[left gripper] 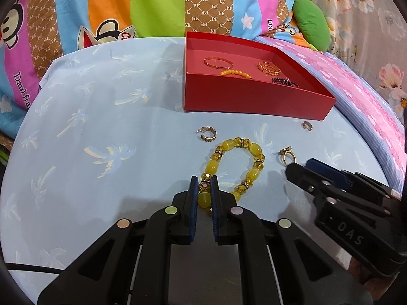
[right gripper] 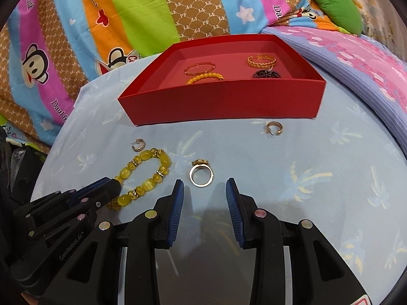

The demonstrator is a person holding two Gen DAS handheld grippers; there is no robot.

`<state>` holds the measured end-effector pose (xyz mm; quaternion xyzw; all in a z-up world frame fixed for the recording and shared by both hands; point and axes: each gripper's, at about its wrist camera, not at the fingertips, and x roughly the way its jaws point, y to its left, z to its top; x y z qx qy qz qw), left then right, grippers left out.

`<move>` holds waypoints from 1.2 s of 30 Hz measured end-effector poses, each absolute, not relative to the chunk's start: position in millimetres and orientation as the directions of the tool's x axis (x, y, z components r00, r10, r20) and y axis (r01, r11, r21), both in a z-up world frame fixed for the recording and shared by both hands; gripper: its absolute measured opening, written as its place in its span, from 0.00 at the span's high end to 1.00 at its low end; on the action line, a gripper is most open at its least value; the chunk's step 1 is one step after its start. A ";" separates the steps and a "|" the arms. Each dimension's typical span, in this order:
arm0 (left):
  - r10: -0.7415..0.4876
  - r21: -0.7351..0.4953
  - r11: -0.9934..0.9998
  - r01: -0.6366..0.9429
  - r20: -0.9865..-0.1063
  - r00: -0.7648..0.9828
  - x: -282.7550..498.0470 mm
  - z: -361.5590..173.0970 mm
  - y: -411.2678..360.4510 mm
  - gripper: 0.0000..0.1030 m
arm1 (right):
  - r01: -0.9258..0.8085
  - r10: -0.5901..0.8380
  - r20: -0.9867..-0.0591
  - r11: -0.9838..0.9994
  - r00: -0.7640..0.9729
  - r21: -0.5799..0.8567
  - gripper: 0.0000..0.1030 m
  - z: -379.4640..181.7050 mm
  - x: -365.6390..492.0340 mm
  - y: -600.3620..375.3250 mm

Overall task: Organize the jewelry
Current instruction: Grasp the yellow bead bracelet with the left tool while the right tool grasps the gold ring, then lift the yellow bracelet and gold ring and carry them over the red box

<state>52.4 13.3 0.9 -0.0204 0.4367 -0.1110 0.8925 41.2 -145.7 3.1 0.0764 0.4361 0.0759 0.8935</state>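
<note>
Left tool point(left gripper: 204, 185): narrowed onto the yellow bead bracelet point(left gripper: 236, 167), its blue pads on either side of a faceted bead at the near end of the loop; the rest of the bracelet lay flat on the pale blue sheet point(left gripper: 101, 127).
Right tool point(right gripper: 204, 190): spread wide, holding nothing, low over the sheet, with the gold ring point(right gripper: 201, 175) lying just beyond its tips.
Red box point(right gripper: 223, 101): stood toward the far edge of the sheet, open on top.
Box contents: a thin gold bangle point(right gripper: 199, 68) and an orange bead bracelet point(right gripper: 204, 77) on the left, a braided gold bangle point(right gripper: 262, 60) and a dark beaded piece point(right gripper: 267, 74) on the right.
Hoop earrings: one point(left gripper: 208, 133) lay just beyond the yellow bracelet, the other point(right gripper: 274, 127) near the box's front wall, toward its right end.
Backdrop: a striped cartoon-monkey quilt point(left gripper: 114, 7) was heaped behind the box, with a green cushion point(left gripper: 311, 23) at its right.
</note>
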 end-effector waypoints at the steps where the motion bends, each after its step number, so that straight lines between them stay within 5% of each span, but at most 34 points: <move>1: -0.218 -0.136 0.974 0.180 -0.775 0.594 52.9 0.8 13.4 0.91 | -0.071 0.202 -0.769 0.977 0.607 0.200 0.66 3.0 43.1 -144.2; 11: -0.222 -0.142 0.973 0.180 -0.774 0.593 55.5 0.0 14.1 0.91 | -0.072 0.151 -0.782 0.988 0.605 0.135 0.67 3.0 51.7 -132.3; 15: -0.221 -0.140 0.974 0.181 -0.774 0.593 56.3 0.2 13.6 0.91 | -0.062 0.145 -0.783 0.989 0.604 0.136 0.80 2.6 51.8 -134.5; 36: -0.242 -0.140 0.967 0.211 -0.755 0.610 46.0 22.6 1.2 0.91 | 0.023 0.128 -0.761 0.983 0.636 0.184 0.81 14.6 22.3 -184.5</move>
